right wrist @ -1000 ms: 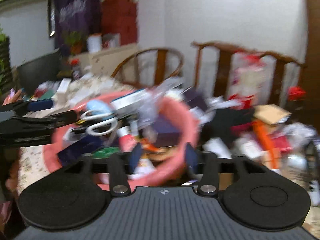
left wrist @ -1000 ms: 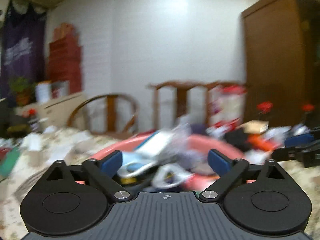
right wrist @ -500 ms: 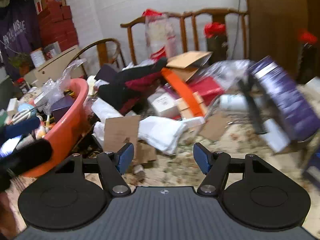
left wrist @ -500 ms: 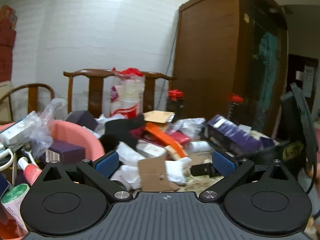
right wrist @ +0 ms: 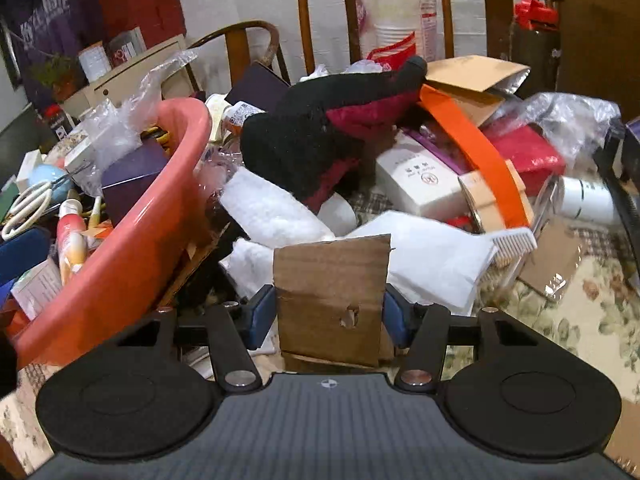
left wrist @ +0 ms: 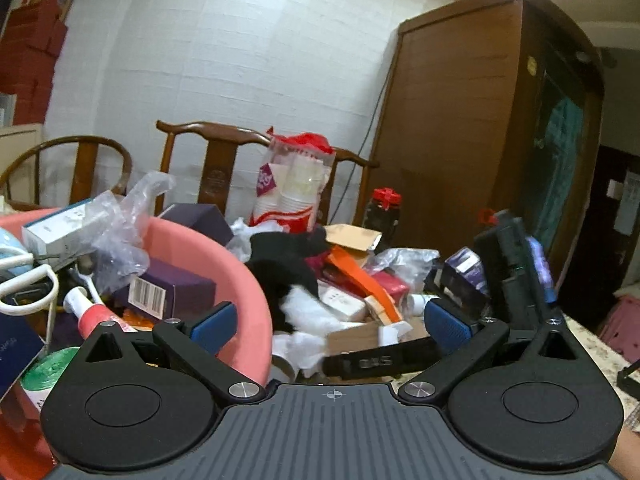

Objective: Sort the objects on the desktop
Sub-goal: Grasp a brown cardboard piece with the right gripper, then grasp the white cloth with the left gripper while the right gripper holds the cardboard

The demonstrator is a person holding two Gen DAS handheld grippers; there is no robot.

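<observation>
My right gripper points down at a heap of clutter. A brown cardboard piece with a small hole fills the gap between its blue pads. The jaws are closing and the pads meet the cardboard's two side edges. My left gripper is open with nothing between its fingers, hovering beside the pink basin. That basin is full of boxes, tubes, scissors and plastic. In the left wrist view the cardboard lies low in the heap.
The heap holds a black and red cloth, an orange strap, a white box, a white padded bag and a comb. Wooden chairs and a wardrobe stand behind. Floral tablecloth shows at the right.
Both views swung from the pink basin to the heap on its right. My right gripper dropped down onto the cardboard piece and its jaws narrowed around it. The left gripper stays open.
</observation>
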